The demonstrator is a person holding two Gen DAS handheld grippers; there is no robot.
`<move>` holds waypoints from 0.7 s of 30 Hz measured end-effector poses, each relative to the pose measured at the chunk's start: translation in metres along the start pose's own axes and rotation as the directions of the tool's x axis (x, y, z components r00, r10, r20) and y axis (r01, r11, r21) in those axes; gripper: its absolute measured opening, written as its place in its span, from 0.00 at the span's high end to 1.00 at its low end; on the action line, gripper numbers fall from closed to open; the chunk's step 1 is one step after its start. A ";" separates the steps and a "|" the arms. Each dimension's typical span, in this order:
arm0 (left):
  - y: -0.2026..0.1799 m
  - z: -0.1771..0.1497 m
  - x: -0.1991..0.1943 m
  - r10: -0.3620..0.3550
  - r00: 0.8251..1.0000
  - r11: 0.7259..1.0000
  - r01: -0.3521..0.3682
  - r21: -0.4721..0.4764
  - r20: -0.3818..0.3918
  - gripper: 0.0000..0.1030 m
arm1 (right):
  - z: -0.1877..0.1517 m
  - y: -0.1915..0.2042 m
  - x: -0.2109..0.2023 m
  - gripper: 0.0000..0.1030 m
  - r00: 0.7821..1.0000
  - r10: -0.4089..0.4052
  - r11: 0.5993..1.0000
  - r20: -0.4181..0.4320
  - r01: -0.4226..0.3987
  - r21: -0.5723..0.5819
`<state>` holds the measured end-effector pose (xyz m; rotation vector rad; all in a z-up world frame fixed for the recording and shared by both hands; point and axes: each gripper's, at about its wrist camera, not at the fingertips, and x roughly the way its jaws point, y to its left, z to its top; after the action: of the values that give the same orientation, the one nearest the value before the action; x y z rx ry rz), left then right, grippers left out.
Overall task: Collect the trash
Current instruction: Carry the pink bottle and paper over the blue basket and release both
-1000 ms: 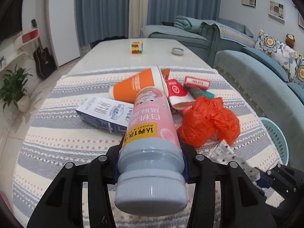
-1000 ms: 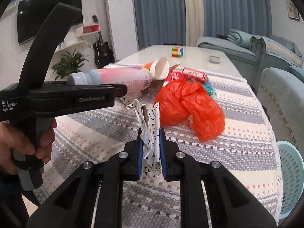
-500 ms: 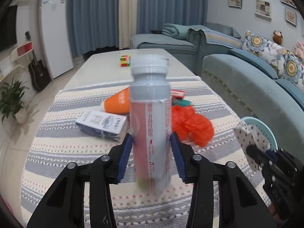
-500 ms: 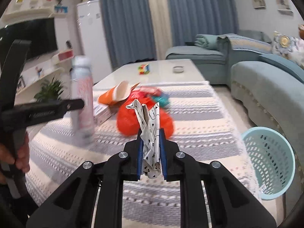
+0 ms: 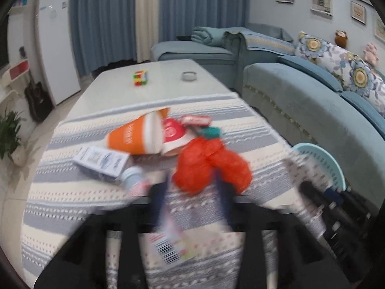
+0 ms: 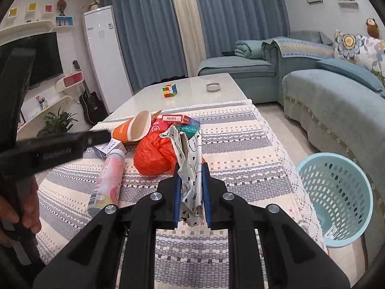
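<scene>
L gripper just opened, bottle free; R gripper clamps wrapper.

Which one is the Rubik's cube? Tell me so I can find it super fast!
Start at the long white table with a striped cloth over its near half. On the bare far part sits the small many-coloured puzzle cube, left of a low grey round dish. It is the only thing there chequered in red, green and yellow squares.

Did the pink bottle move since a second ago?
Yes. The pink bottle was up between the left gripper's fingers; the jaws have just been opening, and now it lies on the striped tablecloth, left of the orange bag.
</scene>
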<state>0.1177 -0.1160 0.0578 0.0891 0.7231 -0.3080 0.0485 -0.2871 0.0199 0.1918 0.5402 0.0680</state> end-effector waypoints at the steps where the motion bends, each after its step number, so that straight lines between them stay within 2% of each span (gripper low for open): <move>1: 0.011 -0.006 0.000 0.010 1.000 1.000 -0.010 -0.014 -0.010 0.29 | 0.000 -0.001 0.000 0.87 1.000 0.003 1.000 0.000 -0.003 0.004; 3: 0.028 -0.017 0.003 0.025 0.999 0.999 -0.026 -0.031 -0.046 0.29 | 0.000 0.000 0.001 0.87 1.000 0.010 1.000 -0.004 -0.010 0.002; 5: 0.046 -0.032 0.017 0.049 0.991 0.998 -0.054 -0.031 -0.127 0.28 | -0.001 0.004 0.006 0.87 1.000 0.013 1.000 -0.023 -0.013 -0.013; 7: 0.058 -0.041 0.028 0.045 0.983 0.998 -0.052 -0.037 -0.178 0.28 | -0.002 0.011 0.010 0.87 0.999 0.004 0.999 -0.039 -0.006 -0.046; 9: 0.064 -0.046 0.037 0.001 0.978 0.997 -0.015 -0.069 -0.210 0.26 | -0.003 0.016 0.010 0.87 0.999 0.001 0.997 -0.038 -0.004 -0.075; 11: 0.067 -0.043 0.046 -0.087 0.969 0.989 0.056 -0.139 -0.230 0.23 | -0.005 0.019 0.012 0.87 0.999 0.004 0.996 -0.043 -0.008 -0.090; 13: 0.067 -0.039 0.057 -0.108 0.965 0.983 0.069 -0.167 -0.238 0.23 | -0.005 0.016 0.015 0.87 0.998 0.002 0.997 -0.059 -0.007 -0.078; 15: 0.065 -0.036 0.069 -0.128 0.962 0.979 0.084 -0.184 -0.240 0.30 | -0.005 0.011 0.015 0.87 0.998 0.010 0.998 -0.061 -0.013 -0.055; 16: 0.064 -0.034 0.082 -0.184 0.947 0.966 0.124 -0.228 -0.263 0.33 | -0.005 0.007 0.014 0.87 0.998 0.016 0.999 -0.056 -0.019 -0.038; 17: 0.062 -0.036 0.089 -0.222 0.936 0.953 0.149 -0.264 -0.274 0.43 | -0.005 0.005 0.014 0.87 0.998 0.019 0.999 -0.052 -0.020 -0.028; 18: 0.066 -0.036 0.099 -0.306 0.914 0.917 0.208 -0.341 -0.267 0.48 | -0.004 0.002 0.013 0.87 0.999 0.019 1.000 -0.050 -0.020 -0.016; 19: 0.067 -0.038 0.104 -0.336 0.908 0.896 0.225 -0.382 -0.252 0.50 | -0.004 0.000 0.013 0.87 0.999 0.017 1.000 -0.050 -0.018 -0.004; 20: 0.068 -0.039 0.105 -0.342 0.909 0.884 0.225 -0.409 -0.239 0.51 | -0.004 -0.004 0.014 0.87 0.998 0.027 0.999 -0.052 -0.026 0.020; 21: 0.066 -0.037 0.104 -0.325 0.917 0.886 0.211 -0.412 -0.230 0.51 | -0.003 -0.006 0.013 0.87 0.998 0.033 0.999 -0.051 -0.031 0.033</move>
<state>0.1877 -0.0716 -0.0409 -0.3484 1.0842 -0.4221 0.0582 -0.2912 0.0094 0.2310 0.5902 0.0956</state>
